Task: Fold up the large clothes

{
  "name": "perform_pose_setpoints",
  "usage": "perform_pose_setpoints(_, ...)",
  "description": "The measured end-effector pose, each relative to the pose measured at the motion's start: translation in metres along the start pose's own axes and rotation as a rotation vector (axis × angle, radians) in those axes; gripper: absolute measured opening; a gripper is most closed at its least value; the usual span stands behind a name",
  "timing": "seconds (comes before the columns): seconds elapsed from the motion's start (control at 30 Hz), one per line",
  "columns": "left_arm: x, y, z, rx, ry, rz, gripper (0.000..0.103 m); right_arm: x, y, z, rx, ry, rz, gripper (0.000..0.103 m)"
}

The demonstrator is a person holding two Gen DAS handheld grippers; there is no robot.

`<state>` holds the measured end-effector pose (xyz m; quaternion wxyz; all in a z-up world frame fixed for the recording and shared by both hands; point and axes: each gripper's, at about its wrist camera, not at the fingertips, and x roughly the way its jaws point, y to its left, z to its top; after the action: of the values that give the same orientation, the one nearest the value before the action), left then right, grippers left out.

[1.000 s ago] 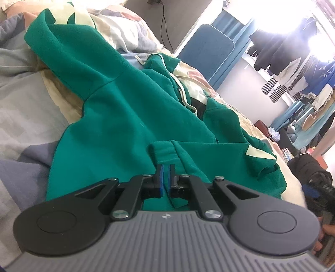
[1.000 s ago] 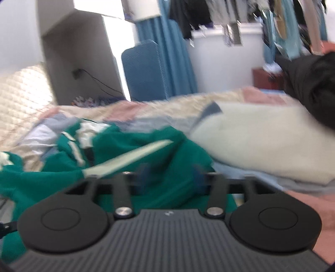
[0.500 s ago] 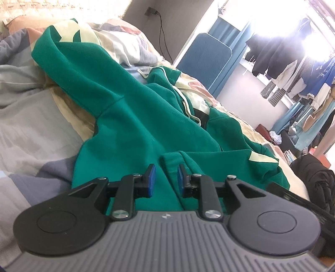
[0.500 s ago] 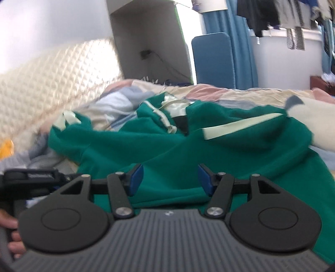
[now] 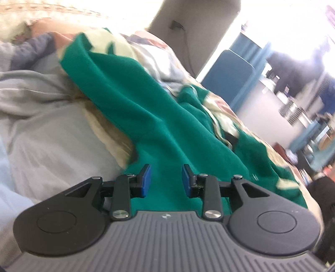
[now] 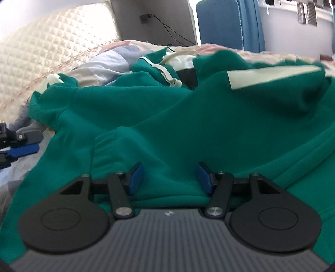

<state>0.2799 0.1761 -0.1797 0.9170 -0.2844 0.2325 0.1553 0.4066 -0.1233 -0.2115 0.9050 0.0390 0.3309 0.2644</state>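
Note:
A large green hoodie [image 5: 146, 117] with cream stripes lies spread and rumpled on the bed. My left gripper [image 5: 166, 180] hovers low over its near left edge. Its jaws are opening and only flat green cloth shows beyond them, with nothing pinched. In the right wrist view the hoodie [image 6: 188, 117] fills the frame, a ribbed sleeve cuff [image 6: 104, 144] resting on its body. My right gripper [image 6: 169, 177] stands open just above a fold of the hem, its pads clear of the cloth. The left gripper [image 6: 18, 146] shows at that view's left edge.
A grey and patchwork bedspread [image 5: 52, 136] lies under the hoodie. A quilted headboard [image 6: 52, 41] stands at the far left. A blue chair [image 6: 219, 23] and a wall socket with a cable [image 6: 146, 18] are behind the bed. Hanging clothes [image 5: 293, 69] and a black garment [image 5: 320, 192] are at the right.
My left gripper let go of the sleeve cuff, spread its jaws and slid left toward the hoodie's edge. My right gripper swung left and came down over the hoodie's body.

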Motion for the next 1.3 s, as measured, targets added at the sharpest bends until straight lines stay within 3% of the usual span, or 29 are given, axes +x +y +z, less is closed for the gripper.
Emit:
perform_pose_setpoints(0.13, 0.004, 0.024, 0.015, -0.083, -0.063, 0.097, 0.05, -0.001, -0.002, 0.002, 0.012, 0.007, 0.01, 0.059)
perform_pose_setpoints(0.27, 0.012, 0.056, 0.037, -0.18, -0.125, 0.176, 0.051, -0.002, -0.006, 0.008, 0.046, 0.022, 0.024, 0.058)
perform_pose_setpoints(0.37, 0.019, 0.081, 0.055, -0.248, -0.183, 0.188, 0.051, -0.007, -0.009, 0.011, 0.068, 0.022, 0.028, 0.058)
perform_pose_setpoints(0.47, 0.03, 0.092, 0.072, -0.196, -0.244, 0.195, 0.052, -0.013, -0.012, 0.013, 0.102, 0.024, 0.027, 0.058)
perform_pose_setpoints(0.63, 0.057, 0.107, 0.102, -0.174, -0.223, 0.135, 0.057, -0.023, -0.017, 0.018, 0.158, 0.027, 0.049, 0.059)
perform_pose_setpoints(0.7, 0.065, 0.113, 0.115, -0.198, -0.25, 0.157, 0.06, -0.027, -0.018, 0.019, 0.168, 0.03, 0.055, 0.059)
perform_pose_setpoints(0.77, 0.079, 0.124, 0.126, -0.287, -0.251, 0.192, 0.066, -0.032, -0.018, 0.019, 0.166, 0.034, 0.058, 0.059)
perform_pose_setpoints(0.83, 0.099, 0.142, 0.136, -0.405, -0.186, 0.175, 0.07, -0.036, -0.019, 0.019, 0.16, 0.033, 0.054, 0.059)
perform_pose_setpoints(0.93, 0.11, 0.147, 0.146, -0.442, -0.222, 0.238, 0.069, -0.045, -0.02, 0.022, 0.159, 0.023, 0.071, 0.059)
perform_pose_setpoints(0.97, 0.111, 0.145, 0.151, -0.433, -0.238, 0.264, 0.069, -0.049, -0.019, 0.025, 0.151, 0.013, 0.074, 0.059)
perform_pose_setpoints(1.0, 0.112, 0.14, 0.156, -0.409, -0.254, 0.281, 0.06, -0.052, -0.019, 0.027, 0.138, -0.004, 0.071, 0.059)
perform_pose_setpoints(1.03, 0.112, 0.134, 0.162, -0.375, -0.262, 0.297, 0.041, -0.057, -0.019, 0.029, 0.118, -0.025, 0.063, 0.059)
perform_pose_setpoints(1.1, 0.112, 0.118, 0.177, -0.295, -0.243, 0.347, 0.019, -0.068, -0.019, 0.034, 0.08, -0.086, 0.048, 0.059)
perform_pose_setpoints(1.17, 0.106, 0.09, 0.193, -0.168, -0.23, 0.406, 0.014, -0.077, -0.023, 0.037, 0.064, -0.136, 0.046, 0.059)
perform_pose_setpoints(1.3, 0.079, 0.011, 0.209, 0.152, -0.289, 0.434, 0.013, -0.088, -0.037, 0.04, 0.097, -0.18, 0.052, 0.059)
